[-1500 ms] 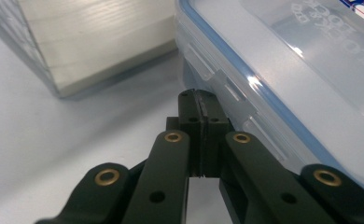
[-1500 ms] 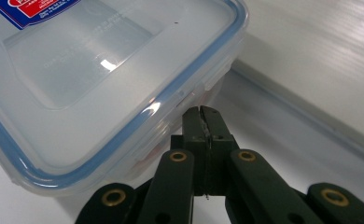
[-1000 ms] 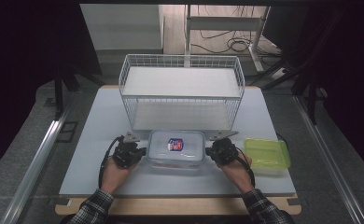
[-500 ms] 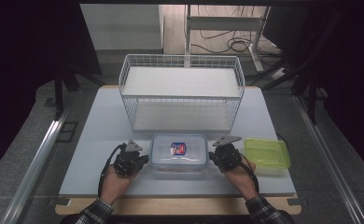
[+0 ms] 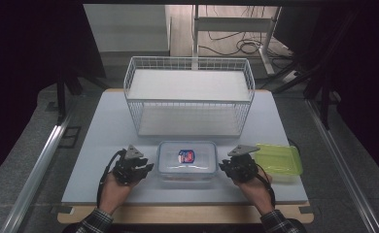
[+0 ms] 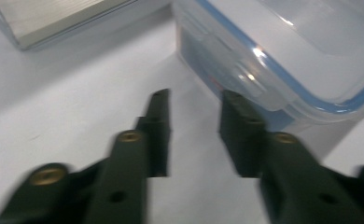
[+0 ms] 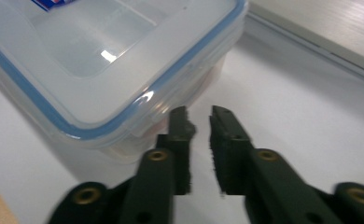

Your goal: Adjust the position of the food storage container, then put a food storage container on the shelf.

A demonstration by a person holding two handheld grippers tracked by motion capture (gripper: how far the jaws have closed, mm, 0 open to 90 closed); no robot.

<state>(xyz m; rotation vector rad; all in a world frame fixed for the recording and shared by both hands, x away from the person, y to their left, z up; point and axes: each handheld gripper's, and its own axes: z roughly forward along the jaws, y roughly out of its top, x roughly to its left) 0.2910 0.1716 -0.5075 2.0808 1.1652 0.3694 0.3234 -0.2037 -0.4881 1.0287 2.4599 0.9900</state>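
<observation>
Both hand-held grippers, left (image 5: 140, 168) and right (image 5: 232, 167), jaws just parted and empty, flank the lidded food container (image 5: 187, 160), evidently released onto the desk (image 5: 105, 126).

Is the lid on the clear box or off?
On. The lid with its blue seal sits flat on the clear box; the left gripper view shows a side flap folded down.

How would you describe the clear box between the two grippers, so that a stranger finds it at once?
Start at the white wire basket at the table's middle. Directly in front of it, toward the person, lies the clear box. Unlike the green container on its right, it is transparent, with a blue-edged lid and a red-and-blue label.
</observation>
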